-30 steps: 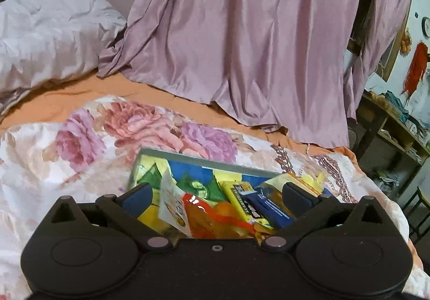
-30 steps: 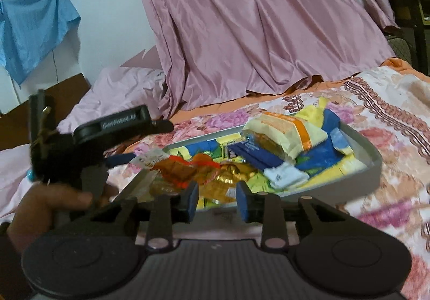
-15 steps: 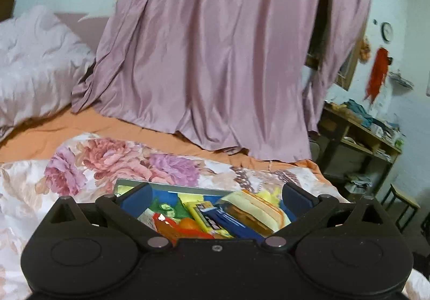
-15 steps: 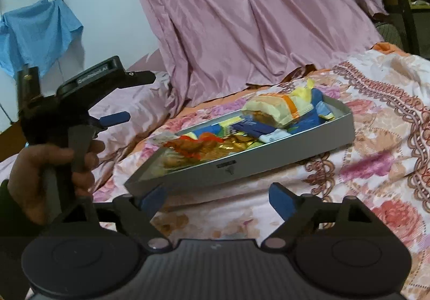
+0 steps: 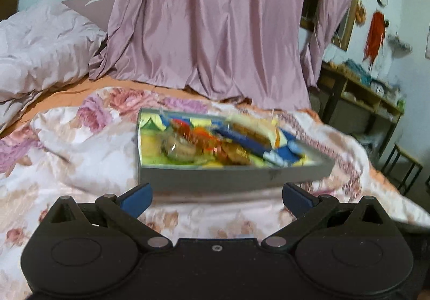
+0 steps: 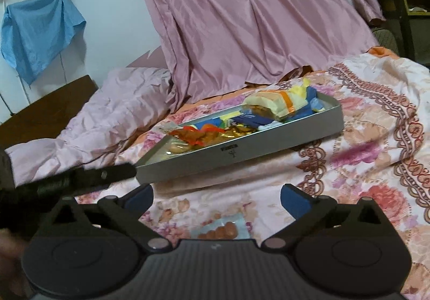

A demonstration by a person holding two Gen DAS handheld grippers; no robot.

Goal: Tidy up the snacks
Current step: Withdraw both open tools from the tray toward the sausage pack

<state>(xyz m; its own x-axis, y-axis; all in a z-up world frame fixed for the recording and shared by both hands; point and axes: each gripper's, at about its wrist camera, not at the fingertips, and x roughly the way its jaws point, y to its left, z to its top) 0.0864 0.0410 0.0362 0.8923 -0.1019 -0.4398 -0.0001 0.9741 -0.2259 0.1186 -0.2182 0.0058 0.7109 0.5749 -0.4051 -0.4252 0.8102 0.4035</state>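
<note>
Both claws, left (image 5: 216, 193) and right (image 6: 216, 196), gape wide and empty short of the snack-filled tray (image 6: 268, 148) on the bed. A loose packet (image 6: 220, 230) lies just before the right claw; picking it up looks next.

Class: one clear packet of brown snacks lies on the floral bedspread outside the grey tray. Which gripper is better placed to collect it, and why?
Right. The right gripper is open, with the clear packet of brown snacks directly below its fingers; the left wrist view shows no packet.

Bed covered by floral bedspread (image 6: 376, 144); orange sheet (image 5: 67, 90) exposed at its far edge. Grey tray (image 6: 268, 149) of mixed snack packets rests on the bedspread. Small clear packet (image 6: 223, 228) of brown pieces lies on the bedspread nearer the camera, apart from tray. Crumpled pale-pink quilt (image 6: 107, 111) lies at the left.
</note>
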